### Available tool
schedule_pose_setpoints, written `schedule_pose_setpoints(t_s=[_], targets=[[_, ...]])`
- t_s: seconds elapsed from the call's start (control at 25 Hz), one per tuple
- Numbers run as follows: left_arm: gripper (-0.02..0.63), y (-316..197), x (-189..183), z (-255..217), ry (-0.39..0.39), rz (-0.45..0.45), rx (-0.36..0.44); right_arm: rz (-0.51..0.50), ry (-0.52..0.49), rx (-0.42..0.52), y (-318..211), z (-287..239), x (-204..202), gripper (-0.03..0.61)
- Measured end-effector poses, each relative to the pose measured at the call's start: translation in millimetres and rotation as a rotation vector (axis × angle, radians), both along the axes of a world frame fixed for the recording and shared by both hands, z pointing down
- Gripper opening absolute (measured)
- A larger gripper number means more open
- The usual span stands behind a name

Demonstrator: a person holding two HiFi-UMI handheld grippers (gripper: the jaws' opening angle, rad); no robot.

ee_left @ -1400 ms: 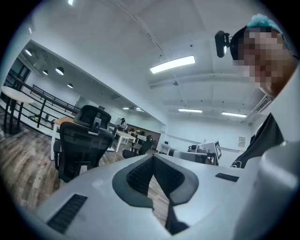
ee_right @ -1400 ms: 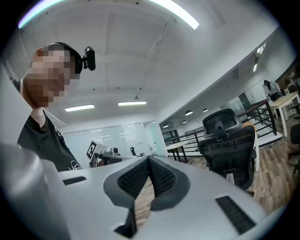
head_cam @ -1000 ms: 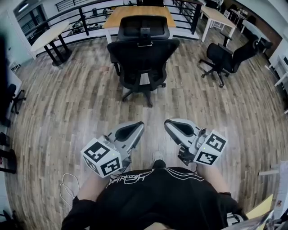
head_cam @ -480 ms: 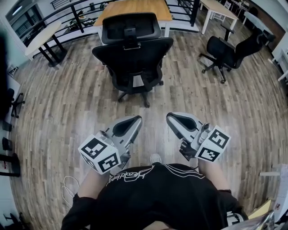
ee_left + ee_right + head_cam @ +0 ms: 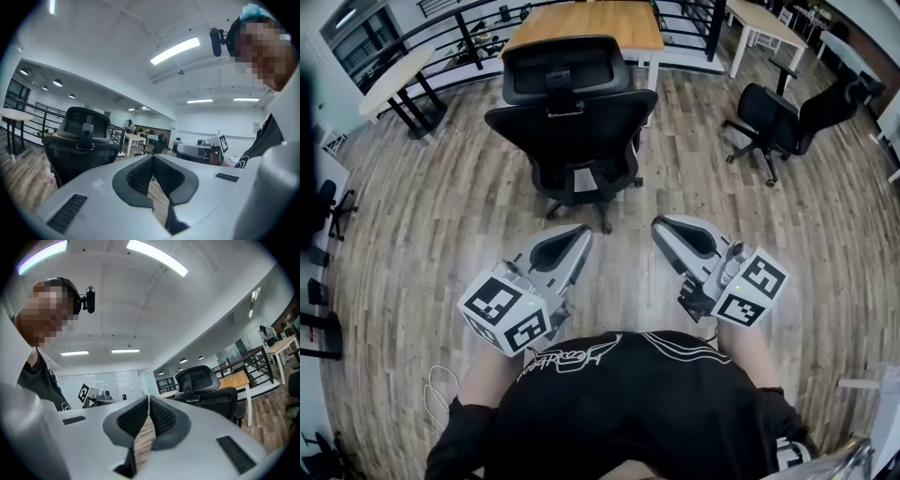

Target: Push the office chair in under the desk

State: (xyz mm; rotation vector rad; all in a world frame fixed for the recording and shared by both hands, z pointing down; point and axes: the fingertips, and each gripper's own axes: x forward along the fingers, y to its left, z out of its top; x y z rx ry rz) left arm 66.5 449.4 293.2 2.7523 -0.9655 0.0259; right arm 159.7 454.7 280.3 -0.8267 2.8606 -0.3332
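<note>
While the person (image 5: pixel 628 403) stands on the wood floor (image 5: pixel 441 216), the black office chair (image 5: pixel 572 112) sits out in the open with its back turned to the person. Just past the chair is the wooden desk (image 5: pixel 586 21), and the chair is not tucked under it. The left gripper (image 5: pixel 578 234) and the right gripper (image 5: pixel 661 226) hang side by side near the chair, not touching it. Both have their jaws squeezed together with nothing between them. Another black chair (image 5: pixel 778 117) stands off to the office chair's right.
</note>
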Motion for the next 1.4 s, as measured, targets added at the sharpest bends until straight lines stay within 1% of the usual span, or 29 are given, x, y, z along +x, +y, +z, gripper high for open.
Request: schedule_pose_setpoints(t_s=[0.16,0.28,0.48,0.64,0.76,0.88,1.0,1.2,1.28,1.4], targets=[[0.002,-4.5,-7.6,-4.1,0.025,-0.035,0.008,-0.007,0.022,0.043,-6.9,-7.8,-1.0,0.041],[0.003,-15.5,-13.4,-6.2,0.021,-0.049,0.013,0.002,0.044,0.059,-18.7,-10.8,-1.9,0.041],[0.003,-42.4,-19.1,-2.7,0.014,-0.044,0.016,0.028,0.065,0.054,-48.3,-8.0,-2.0,0.041],[0.003,-63.1,-20.7,2.3,0.013,-0.028,0.006,0.032,0.054,0.04,-67.4,-6.8,-1.4,0.041],[0.003,-89.3,-27.1,5.4,0.003,-0.031,0.005,0.039,0.052,0.015,-93.2,-2.3,-2.5,0.042],[0.003,-122.0,-36.2,11.6,-0.004,-0.035,-0.007,0.067,0.082,0.006,-126.3,4.8,-4.0,0.041],[0.005,-158.4,-51.2,19.8,-0.029,-0.063,-0.014,0.108,0.137,0.009,-161.0,15.8,-5.8,0.043],[0.025,-219.4,-83.5,40.0,-0.066,-0.126,-0.038,0.131,0.207,-0.016,-215.6,38.1,-9.6,0.043],[0.054,-238.8,-96.0,48.2,-0.096,-0.137,-0.034,0.162,0.243,-0.017,-237.9,48.0,-7.7,0.044],[0.108,-263.0,-115.9,55.9,-0.179,-0.157,0.01,0.21,0.268,-0.025,-268.7,57.4,-2.5,0.046]])
